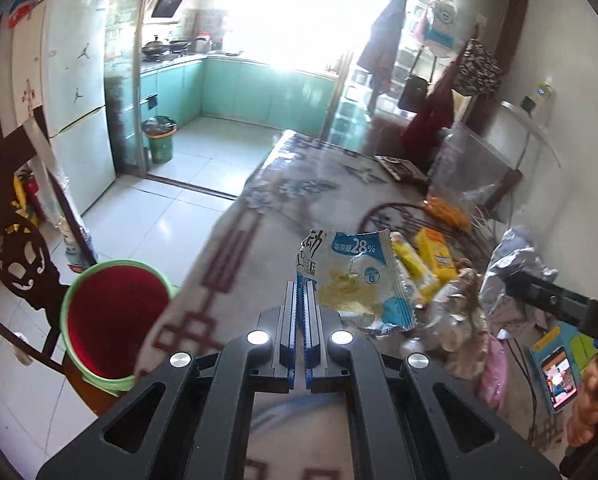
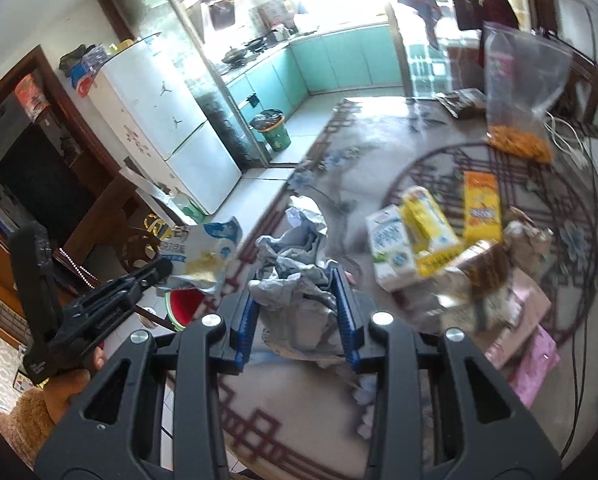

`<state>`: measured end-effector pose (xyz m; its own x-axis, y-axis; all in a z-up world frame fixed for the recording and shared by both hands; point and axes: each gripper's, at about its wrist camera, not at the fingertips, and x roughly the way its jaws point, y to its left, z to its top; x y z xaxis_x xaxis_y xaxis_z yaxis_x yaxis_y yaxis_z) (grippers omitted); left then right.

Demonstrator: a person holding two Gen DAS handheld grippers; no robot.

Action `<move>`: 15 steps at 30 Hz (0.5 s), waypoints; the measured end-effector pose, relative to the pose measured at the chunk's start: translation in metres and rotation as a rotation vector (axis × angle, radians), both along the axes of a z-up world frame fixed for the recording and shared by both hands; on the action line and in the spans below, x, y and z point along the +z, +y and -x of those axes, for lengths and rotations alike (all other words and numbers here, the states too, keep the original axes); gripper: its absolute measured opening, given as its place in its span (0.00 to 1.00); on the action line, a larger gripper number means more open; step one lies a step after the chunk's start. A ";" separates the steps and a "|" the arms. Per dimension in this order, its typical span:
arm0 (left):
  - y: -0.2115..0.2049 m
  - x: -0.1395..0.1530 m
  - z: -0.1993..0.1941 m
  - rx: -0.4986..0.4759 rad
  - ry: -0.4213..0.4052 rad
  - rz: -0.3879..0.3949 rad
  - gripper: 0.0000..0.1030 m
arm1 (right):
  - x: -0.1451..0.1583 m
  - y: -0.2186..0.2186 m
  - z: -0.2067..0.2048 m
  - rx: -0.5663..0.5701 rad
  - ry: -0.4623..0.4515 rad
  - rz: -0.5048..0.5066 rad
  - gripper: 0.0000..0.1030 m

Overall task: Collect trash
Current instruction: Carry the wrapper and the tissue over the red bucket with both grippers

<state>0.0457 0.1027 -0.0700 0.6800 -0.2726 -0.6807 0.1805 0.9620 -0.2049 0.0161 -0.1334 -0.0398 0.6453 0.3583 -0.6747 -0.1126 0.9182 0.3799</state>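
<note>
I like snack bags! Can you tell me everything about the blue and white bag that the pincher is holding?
The snack wrapper is a torn-open, crinkled, shiny packet, white and blue with a yellow food picture, Chinese writing and "28%" printed near its ragged top. It looks flat. The left gripper pinches its left edge with the fingers closed, holding it upright above the table edge, near the green-rimmed red bin.

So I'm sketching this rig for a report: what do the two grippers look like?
The left gripper and right gripper look alike: matte black frames with triangular cutouts, round silver bolt heads, and straight blue toothed finger pads. No cables or markings show.
</note>
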 end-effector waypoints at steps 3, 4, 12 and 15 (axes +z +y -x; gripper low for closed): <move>0.015 -0.002 -0.010 0.008 0.007 -0.009 0.00 | 0.004 0.027 -0.012 0.027 -0.007 0.011 0.33; 0.021 -0.003 -0.013 0.011 0.009 -0.011 0.00 | 0.004 0.035 -0.015 0.035 -0.007 0.012 0.34; 0.074 -0.014 -0.045 0.078 0.041 -0.022 0.00 | -0.001 0.087 -0.041 0.086 0.008 0.038 0.34; 0.090 -0.017 -0.052 0.102 0.042 -0.030 0.00 | -0.001 0.102 -0.048 0.098 0.005 0.042 0.34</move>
<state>0.0976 0.1928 -0.0874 0.6738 -0.1825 -0.7161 0.0729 0.9807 -0.1813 0.0642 -0.0314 -0.0407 0.6055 0.3910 -0.6932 -0.2009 0.9179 0.3422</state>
